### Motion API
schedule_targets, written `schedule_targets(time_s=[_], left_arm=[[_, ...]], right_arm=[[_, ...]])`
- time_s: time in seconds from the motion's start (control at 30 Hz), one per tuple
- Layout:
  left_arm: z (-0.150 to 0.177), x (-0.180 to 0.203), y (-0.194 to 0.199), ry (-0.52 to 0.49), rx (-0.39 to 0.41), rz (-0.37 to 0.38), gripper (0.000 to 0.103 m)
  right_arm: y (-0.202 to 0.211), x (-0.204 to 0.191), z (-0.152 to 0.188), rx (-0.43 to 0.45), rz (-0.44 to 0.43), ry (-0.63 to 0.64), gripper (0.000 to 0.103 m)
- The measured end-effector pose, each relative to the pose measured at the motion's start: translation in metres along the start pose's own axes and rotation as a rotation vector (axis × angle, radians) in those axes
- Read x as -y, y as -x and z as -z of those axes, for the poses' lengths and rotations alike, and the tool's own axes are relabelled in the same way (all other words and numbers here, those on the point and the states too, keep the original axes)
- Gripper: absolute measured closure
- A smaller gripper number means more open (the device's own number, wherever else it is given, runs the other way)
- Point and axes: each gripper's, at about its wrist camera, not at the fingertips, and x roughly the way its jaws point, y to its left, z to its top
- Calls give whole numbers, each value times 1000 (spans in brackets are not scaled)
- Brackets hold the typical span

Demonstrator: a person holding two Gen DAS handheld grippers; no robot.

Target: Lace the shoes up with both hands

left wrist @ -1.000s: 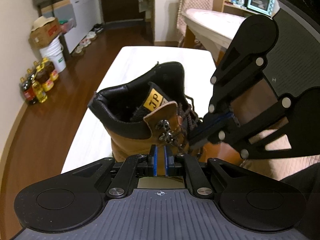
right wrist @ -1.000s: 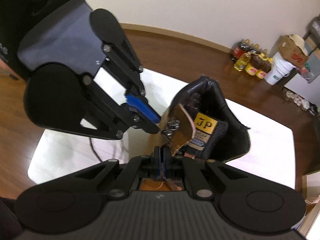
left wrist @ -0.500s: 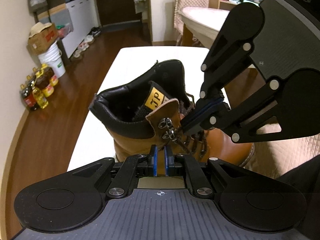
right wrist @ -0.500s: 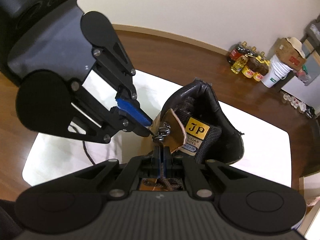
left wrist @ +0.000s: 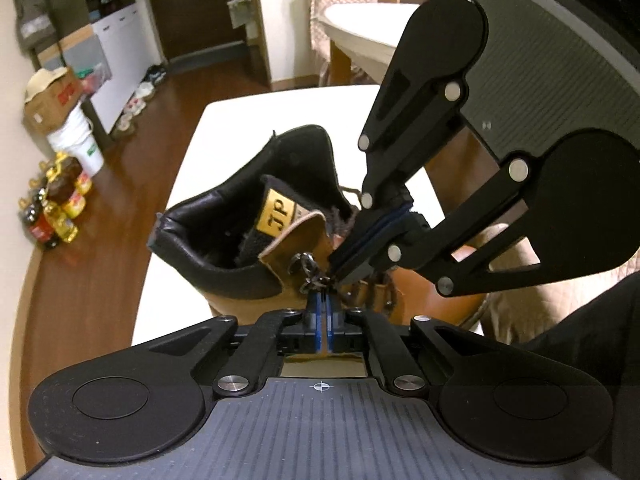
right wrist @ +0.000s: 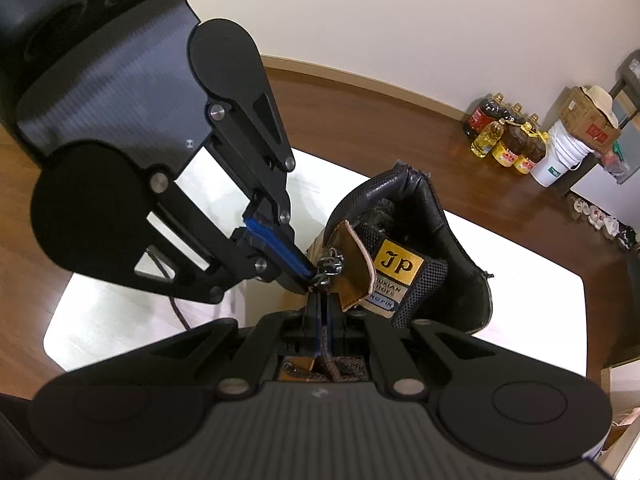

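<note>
Boot (left wrist: pixel 248 264) on table (left wrist: pixel 256 128). Left gripper (left wrist: pixel 322 300) jaws just closed at hook (left wrist: pixel 310 280). Right gripper (right wrist: pixel 322 304) jaws pinching lace (right wrist: pixel 326 354).

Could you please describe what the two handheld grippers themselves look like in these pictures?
Both the left gripper and the right gripper look alike: matte black linkage arms with silver pivot screws, rounded paddle-shaped plates, blue pads lining the narrow fingers, and a ribbed dark grey body marked with a small crosshair.
</note>
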Motion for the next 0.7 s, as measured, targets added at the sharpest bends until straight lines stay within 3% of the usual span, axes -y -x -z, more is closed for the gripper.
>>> schedule_targets(time_s=[0.23,0.43,0.57,0.7], left_arm=[[62,-11,-19,107,-259,-84,102],[118,-24,-24,187,-476,-165,102],[141,-32,-23,228,-549,-193,103],[151,-41,-20,278,-534,-190,103]], right_arm=[[15,10,19,4,-3,-83,97],[8,5,45,-39,-117,-273,94],[-7,-8,46,-45,-192,-340,93],[-26,-37,30,-14,-253,-245,92]])
